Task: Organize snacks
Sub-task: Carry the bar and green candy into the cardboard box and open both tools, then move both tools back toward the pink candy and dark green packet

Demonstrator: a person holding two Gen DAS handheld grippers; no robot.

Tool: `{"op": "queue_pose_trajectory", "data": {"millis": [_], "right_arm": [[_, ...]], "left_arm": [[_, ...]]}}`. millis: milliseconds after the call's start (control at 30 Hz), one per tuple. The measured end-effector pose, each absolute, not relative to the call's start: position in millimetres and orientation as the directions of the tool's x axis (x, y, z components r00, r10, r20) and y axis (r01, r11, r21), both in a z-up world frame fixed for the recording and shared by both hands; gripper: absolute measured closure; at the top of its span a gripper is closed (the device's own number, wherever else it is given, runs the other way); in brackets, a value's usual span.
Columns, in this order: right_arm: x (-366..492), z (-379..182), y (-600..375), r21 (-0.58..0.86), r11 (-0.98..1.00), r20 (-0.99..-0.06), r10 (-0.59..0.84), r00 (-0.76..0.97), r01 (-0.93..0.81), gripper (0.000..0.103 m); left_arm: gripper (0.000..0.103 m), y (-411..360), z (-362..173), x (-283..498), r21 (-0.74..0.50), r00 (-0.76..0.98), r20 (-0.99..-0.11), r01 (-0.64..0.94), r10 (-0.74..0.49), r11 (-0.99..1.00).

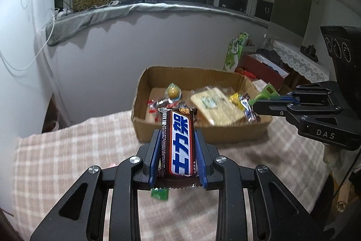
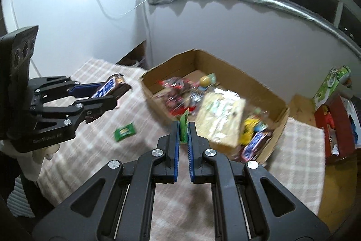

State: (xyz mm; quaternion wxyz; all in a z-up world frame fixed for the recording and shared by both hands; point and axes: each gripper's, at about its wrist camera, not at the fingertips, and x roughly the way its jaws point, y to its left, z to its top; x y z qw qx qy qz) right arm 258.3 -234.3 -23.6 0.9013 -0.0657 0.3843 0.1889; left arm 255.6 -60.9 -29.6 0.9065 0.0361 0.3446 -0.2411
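Note:
My left gripper (image 1: 178, 134) is shut on a brown Snickers bar (image 1: 179, 143) and holds it above the checked cloth, short of the cardboard box (image 1: 203, 130). It also shows in the right wrist view (image 2: 108, 94) at the left. My right gripper (image 2: 183, 125) is shut on a thin green packet (image 2: 184, 125), held on edge at the box's near side (image 2: 144, 83). In the left wrist view the right gripper (image 1: 257, 103) reaches over the box's right end with the green packet (image 1: 266, 93). The box holds several snacks, among them a pale cracker pack (image 1: 216, 105).
A small green packet (image 2: 125, 131) lies on the checked cloth (image 1: 67, 162) left of the box; it also shows under my left gripper (image 1: 160, 193). A red box (image 2: 334, 128) and a green bag (image 1: 234, 51) stand beyond the table's right end. A wall is behind.

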Motion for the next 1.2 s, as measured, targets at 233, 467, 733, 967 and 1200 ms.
{"op": "queue_pose_trajectory", "data": {"millis": [233, 467, 733, 967, 1200], "right_arm": [[287, -26, -252, 0.022, 0.937, -0.716, 0.259, 0.649, -0.349, 0.096], [317, -39, -264, 0.024, 0.95, -0.732, 0.229, 0.642, -0.313, 0.096], [335, -55, -274, 0.021, 0.961, -0.743, 0.199, 0.639, -0.274, 0.096], [338, -58, -282, 0.014, 0.972, -0.733, 0.17, 0.658, -0.235, 0.033], [330, -46, -286, -0.003, 0.979, -0.697, 0.144, 0.703, -0.204, 0.01]], "left_arm": [[0.076, -72, -31, 284, -0.129, 0.634, -0.648, 0.454, -0.422, 0.881], [0.076, -86, -39, 308, -0.134, 0.621, -0.667, 0.443, -0.411, 0.887], [0.076, -99, -50, 323, -0.138, 0.604, -0.688, 0.435, -0.402, 0.89], [0.059, -101, -49, 326, -0.13, 0.612, -0.69, 0.421, -0.387, 0.898], [0.055, -97, -43, 321, -0.114, 0.63, -0.68, 0.416, -0.376, 0.902]]}}
